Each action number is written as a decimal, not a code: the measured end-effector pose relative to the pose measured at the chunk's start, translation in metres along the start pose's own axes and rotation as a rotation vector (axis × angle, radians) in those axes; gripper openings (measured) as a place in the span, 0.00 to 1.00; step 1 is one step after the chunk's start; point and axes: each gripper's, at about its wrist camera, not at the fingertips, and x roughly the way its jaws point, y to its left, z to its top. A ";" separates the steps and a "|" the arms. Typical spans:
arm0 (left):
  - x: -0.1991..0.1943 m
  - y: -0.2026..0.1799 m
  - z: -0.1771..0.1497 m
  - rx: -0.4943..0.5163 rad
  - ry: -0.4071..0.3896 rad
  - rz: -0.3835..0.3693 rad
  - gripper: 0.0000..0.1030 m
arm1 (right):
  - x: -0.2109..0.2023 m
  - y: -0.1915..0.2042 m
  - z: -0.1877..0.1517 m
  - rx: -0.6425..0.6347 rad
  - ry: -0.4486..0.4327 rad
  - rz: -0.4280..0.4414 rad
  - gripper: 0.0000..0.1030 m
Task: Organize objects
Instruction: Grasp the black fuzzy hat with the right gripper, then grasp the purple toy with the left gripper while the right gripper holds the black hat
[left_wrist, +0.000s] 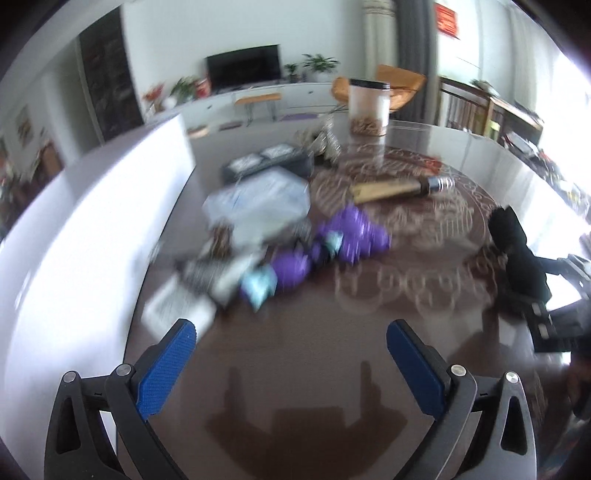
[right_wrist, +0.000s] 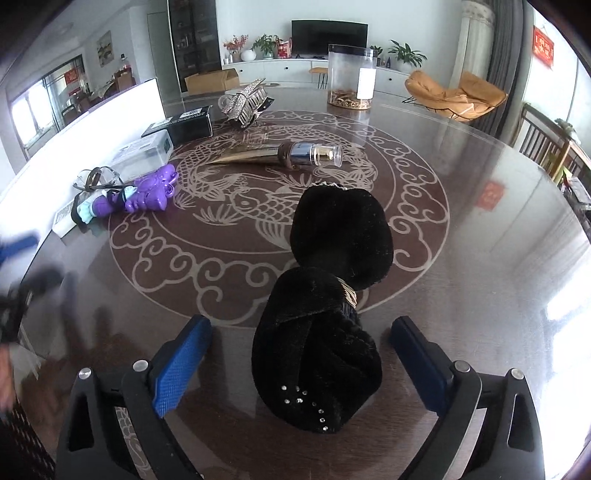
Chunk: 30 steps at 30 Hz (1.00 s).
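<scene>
Both pairs of jaws stand wide apart, released, gripping nothing. The right gripper (right_wrist: 299, 354) straddles the near end of a black velvet pouch (right_wrist: 325, 317), its two blue, cross-hatched pads (right_wrist: 181, 365) well clear of the fabric on either side. The pouch is soft and plush, pinched at the waist by a gold band into two rounded lobes, with a scatter of small rhinestones on the near lobe. It lies at the 6 o'clock part of a round, glossy brown table (right_wrist: 480, 258) printed with a pale fish-and-cloud medallion.

At 12 o'clock of the medallion lies one gold squeeze tube (right_wrist: 280, 153), flat at its crimped end, with a blue collar and clear cap. Beyond it stands one clear cylindrical jar (right_wrist: 351, 77) with tan bits at the bottom. At 11 o'clock rests one glittery silver clip (right_wrist: 243, 105); at 10 o'clock, one dark box (right_wrist: 184, 125) and one clear plastic case (right_wrist: 144, 153). At 9 o'clock sits one knobbly purple plastic toy (right_wrist: 147, 192).

The left gripper (left_wrist: 290, 354) hovers over bare tabletop; its view is motion-blurred, with the purple toy (left_wrist: 347, 236) at 12 o'clock and the pouch (left_wrist: 517, 251) at 3 o'clock.
</scene>
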 end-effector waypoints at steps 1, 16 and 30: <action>0.006 -0.002 0.008 0.011 0.003 -0.009 1.00 | 0.000 -0.001 0.001 0.003 -0.001 0.003 0.95; 0.006 -0.031 0.023 0.113 0.103 -0.338 1.00 | -0.004 -0.014 0.001 0.065 -0.033 0.061 0.95; 0.023 -0.053 0.007 0.148 0.161 -0.277 0.69 | -0.007 -0.019 0.001 0.089 -0.052 0.065 0.95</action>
